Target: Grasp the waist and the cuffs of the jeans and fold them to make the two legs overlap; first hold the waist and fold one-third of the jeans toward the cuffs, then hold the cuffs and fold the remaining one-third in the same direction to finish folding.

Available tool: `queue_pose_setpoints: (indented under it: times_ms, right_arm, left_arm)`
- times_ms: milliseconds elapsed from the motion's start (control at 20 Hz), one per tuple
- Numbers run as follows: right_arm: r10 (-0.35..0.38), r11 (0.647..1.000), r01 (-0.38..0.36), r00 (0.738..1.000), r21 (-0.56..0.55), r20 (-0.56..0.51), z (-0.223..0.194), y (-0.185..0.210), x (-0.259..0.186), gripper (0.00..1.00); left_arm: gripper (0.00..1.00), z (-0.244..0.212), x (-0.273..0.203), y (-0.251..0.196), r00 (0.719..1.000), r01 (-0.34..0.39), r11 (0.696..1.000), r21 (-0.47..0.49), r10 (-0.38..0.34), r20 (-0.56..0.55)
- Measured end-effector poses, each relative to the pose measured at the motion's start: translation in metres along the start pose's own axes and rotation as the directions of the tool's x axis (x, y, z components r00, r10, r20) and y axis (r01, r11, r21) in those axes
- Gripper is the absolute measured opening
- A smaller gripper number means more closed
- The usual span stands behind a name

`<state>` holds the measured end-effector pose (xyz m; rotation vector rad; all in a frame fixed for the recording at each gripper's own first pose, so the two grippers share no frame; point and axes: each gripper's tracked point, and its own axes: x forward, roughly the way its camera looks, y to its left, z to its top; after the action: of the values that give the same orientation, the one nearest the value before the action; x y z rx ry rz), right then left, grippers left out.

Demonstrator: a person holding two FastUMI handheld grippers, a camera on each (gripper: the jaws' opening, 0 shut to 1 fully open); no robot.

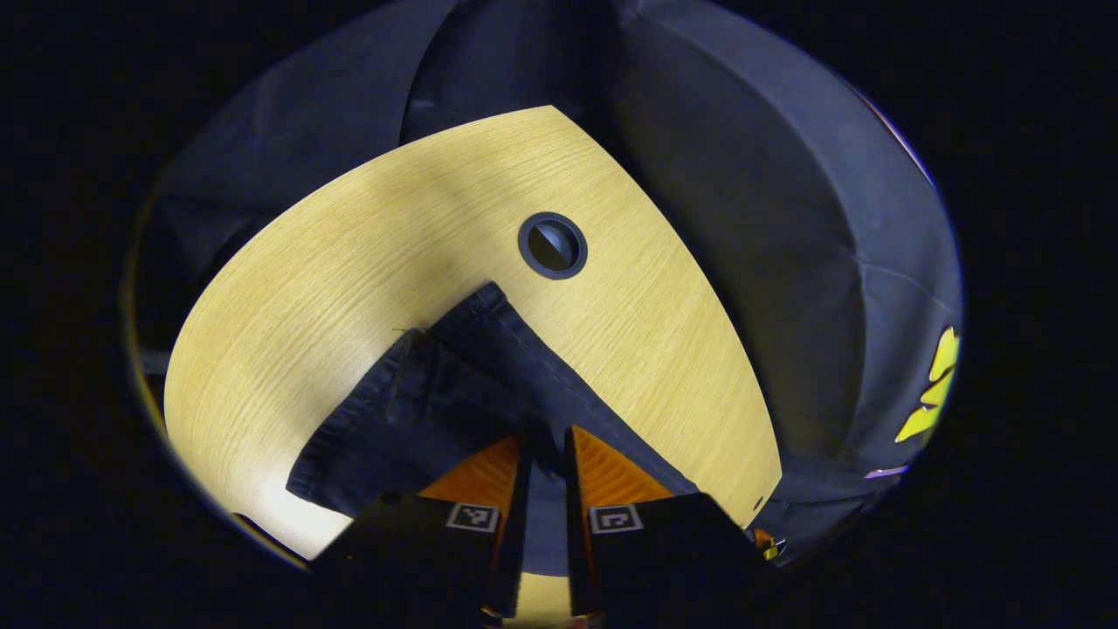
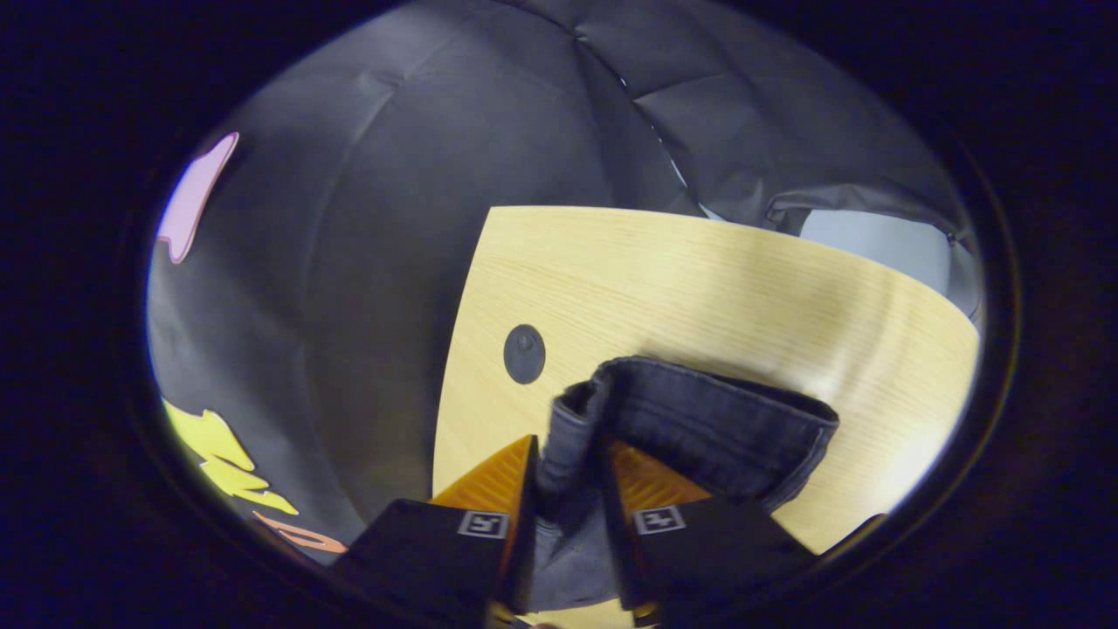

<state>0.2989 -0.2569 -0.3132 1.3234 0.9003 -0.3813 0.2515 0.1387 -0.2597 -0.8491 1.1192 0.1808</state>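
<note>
Left gripper (image 1: 547,454): fingers drawn close together, pinching a fold of the jeans (image 1: 454,402) between them; the dark denim runs forward from the fingertips and spreads over the wooden table (image 1: 349,262), ending at a hemmed edge short of the round cable grommet (image 1: 552,245).

Right gripper (image 2: 568,467): fingers likewise closed onto the jeans (image 2: 699,419), a thick bunched edge standing up between them; beyond the fingertips the cloth lies in a stitched, doubled band — whether waist or cuff cannot be told; the grommet (image 2: 524,354) sits just beyond it, near the edge of the table (image 2: 699,262).

Handling, as a judgement: denim is soft but fairly heavy and holds a crease; it will sag between two grip points and drag on the wood rather than slide freely; layers can shear apart if only the top one is caught. Take hold at the stitched band or hem, across all layers, with one gripper near each corner of the edge being carried; the thick seam gives the pads purchase.

Pose: both grippers sit low and tilted downward toward the tabletop, fingers pointing forward over the garment — the left view angled across a table corner, the right view looking along the table's side edge; the black booth cloth (image 1: 786,218) rises behind.
</note>
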Motion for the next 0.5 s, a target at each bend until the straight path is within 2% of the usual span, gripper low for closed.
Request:
queue_pose_setpoints:
  times_ms: [100,150,250,300,350,400,500]
  right_arm:
    - [0.027,1.0,-0.027,0.999,-0.002,0.025,0.005,0.01,-0.011,0.6]
    - [0.033,0.999,-0.032,0.999,-0.011,0.028,0.004,0.011,-0.017,0.76]
    - [0.031,0.998,-0.029,0.999,-0.057,0.038,0.001,0.01,-0.034,0.87]
    - [0.031,0.995,-0.027,0.998,-0.094,0.046,-0.001,0.01,-0.044,0.87]
    - [0.027,0.99,-0.019,0.998,-0.142,0.051,-0.006,0.01,-0.053,0.87]
    - [0.02,0.979,-0.008,0.998,-0.202,0.056,-0.011,0.008,-0.065,0.87]
    - [0.022,0.94,0.008,0.996,-0.34,0.083,-0.024,0.008,-0.09,0.88]
  left_arm:
    - [0.44,-0.003,-0.009,0.0,1.0,-0.009,1.0,0.026,0.01,-0.007]
    - [0.64,-0.002,-0.015,-0.003,1.0,-0.009,0.999,0.04,0.009,-0.001]
    - [0.64,-0.003,-0.03,-0.012,1.0,-0.007,0.997,0.082,0.006,0.009]
    - [0.64,-0.006,-0.041,-0.018,1.0,-0.001,0.994,0.106,-0.001,0.011]
    - [0.77,-0.011,-0.053,-0.025,1.0,0.007,0.992,0.129,-0.009,0.01]
    - [0.82,-0.019,-0.063,-0.032,1.0,0.015,0.987,0.163,-0.017,0.012]
    - [0.86,-0.034,-0.093,-0.044,0.998,0.017,0.963,0.269,-0.033,0.055]
